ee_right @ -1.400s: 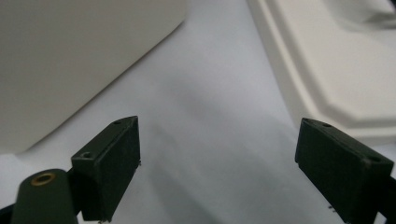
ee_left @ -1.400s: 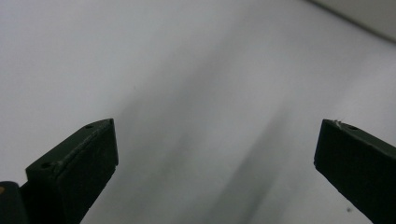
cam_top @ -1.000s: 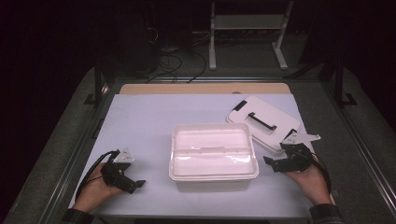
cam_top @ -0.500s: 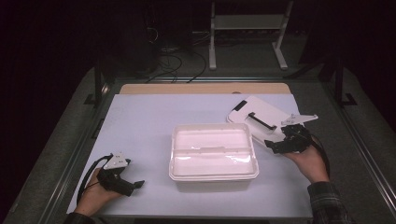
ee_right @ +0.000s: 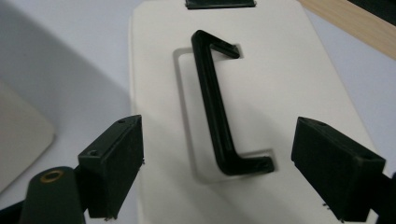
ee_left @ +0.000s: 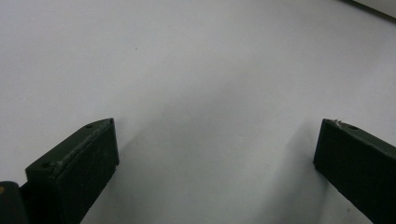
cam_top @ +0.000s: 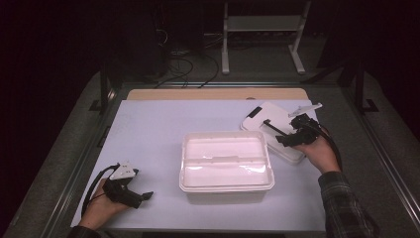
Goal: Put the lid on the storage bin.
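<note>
A white open-topped container (cam_top: 226, 161) sits in the middle of the white table mat (cam_top: 158, 129), and its corner (ee_right: 18, 144) shows in the right gripper view. Its flat white lid (cam_top: 270, 116) (ee_right: 289, 79) lies to the back right, with a black handle (cam_top: 271, 126) (ee_right: 210, 98) on top. My right gripper (cam_top: 281, 138) (ee_right: 217, 126) hovers over the lid. Its jaws have just been closing a little but stand wide either side of the handle, touching nothing. My left gripper (cam_top: 146, 197) (ee_left: 215, 140) rests low at the front left, open over bare mat.
A wooden strip (cam_top: 213, 94) runs along the back edge of the table. Behind it stand a metal frame (cam_top: 262, 29) and loose cables (cam_top: 183, 64) on the dark floor. Dark rails (cam_top: 381, 148) border the table's sides.
My right gripper has moved from beside the container's right end back and up over the lid's handle. The left hand has drawn slightly toward the front edge.
</note>
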`<state>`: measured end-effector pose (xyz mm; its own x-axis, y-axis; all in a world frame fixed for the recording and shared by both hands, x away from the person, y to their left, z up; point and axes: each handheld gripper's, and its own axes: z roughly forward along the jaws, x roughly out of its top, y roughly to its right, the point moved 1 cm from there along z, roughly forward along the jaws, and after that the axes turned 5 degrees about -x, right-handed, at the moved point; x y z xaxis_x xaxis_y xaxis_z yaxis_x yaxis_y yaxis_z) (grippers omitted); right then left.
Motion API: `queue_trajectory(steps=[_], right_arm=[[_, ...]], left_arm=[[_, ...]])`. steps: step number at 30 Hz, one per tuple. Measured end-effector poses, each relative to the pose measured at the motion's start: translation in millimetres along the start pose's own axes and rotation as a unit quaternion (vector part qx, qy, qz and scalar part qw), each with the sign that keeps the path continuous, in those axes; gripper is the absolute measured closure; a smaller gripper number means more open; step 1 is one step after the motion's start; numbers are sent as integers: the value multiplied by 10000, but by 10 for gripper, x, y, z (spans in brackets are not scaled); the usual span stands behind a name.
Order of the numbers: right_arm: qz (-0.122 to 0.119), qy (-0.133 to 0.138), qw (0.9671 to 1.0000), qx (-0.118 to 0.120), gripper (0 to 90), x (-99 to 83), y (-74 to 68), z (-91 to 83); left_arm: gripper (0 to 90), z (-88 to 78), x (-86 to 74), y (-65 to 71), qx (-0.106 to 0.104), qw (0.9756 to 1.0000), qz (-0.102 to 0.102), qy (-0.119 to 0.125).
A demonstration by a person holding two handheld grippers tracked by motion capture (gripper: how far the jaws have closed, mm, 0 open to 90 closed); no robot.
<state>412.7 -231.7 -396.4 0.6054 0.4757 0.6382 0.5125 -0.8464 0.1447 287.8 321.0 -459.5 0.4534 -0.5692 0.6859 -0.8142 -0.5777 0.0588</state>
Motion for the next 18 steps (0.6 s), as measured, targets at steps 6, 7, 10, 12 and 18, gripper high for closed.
queue_trajectory(steps=[6,7,10,12,18], right_arm=[[-62,-171,9998,29,183,108,57,146],[-84,-249,9996,38,186,127,65,173],[-169,-382,9991,43,218,193,70,233],[-274,-490,9984,23,237,240,63,272],[-553,-835,9950,21,307,364,23,399]], left_arm=[[0,1,0,0,-1,10000,-10,8],[0,1,0,0,-1,10000,-11,8],[0,1,0,-1,-2,10000,-12,8],[0,1,0,-1,-3,10000,-14,8],[0,1,0,-2,-6,10000,-19,7]])
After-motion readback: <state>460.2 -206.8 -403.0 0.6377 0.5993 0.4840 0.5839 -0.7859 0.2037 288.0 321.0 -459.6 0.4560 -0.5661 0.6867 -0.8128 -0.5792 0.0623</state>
